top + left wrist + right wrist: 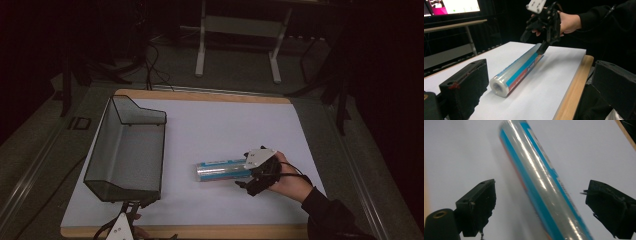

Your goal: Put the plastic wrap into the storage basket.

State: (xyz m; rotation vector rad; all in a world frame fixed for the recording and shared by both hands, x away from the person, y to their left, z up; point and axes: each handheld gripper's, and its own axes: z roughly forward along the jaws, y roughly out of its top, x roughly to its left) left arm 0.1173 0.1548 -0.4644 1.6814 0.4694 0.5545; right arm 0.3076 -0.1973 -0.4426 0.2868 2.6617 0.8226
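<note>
A roll of clear plastic wrap (pixel 222 170) with a blue and red label lies on its side on the white table top (pixel 220 125). My right gripper (pixel 248 175) is at the roll's right end, open, with one jaw on each side of the roll (pixel 541 182) and not touching it. From the left gripper view, the right gripper (pixel 544 27) hangs just over the far end of the roll (pixel 516 72). My left gripper (pixel 131 210) is at the table's near edge, below the basket, and its jaws stand open (pixel 539 75) with nothing between them.
A black wire-mesh basket (pixel 127 150) stands on the left part of the table, apparently with nothing inside. The table has a wooden rim (pixel 200 231). A metal stand (pixel 240 40) and cables are on the floor beyond. A lit screen (pixel 451 6) stands in the background.
</note>
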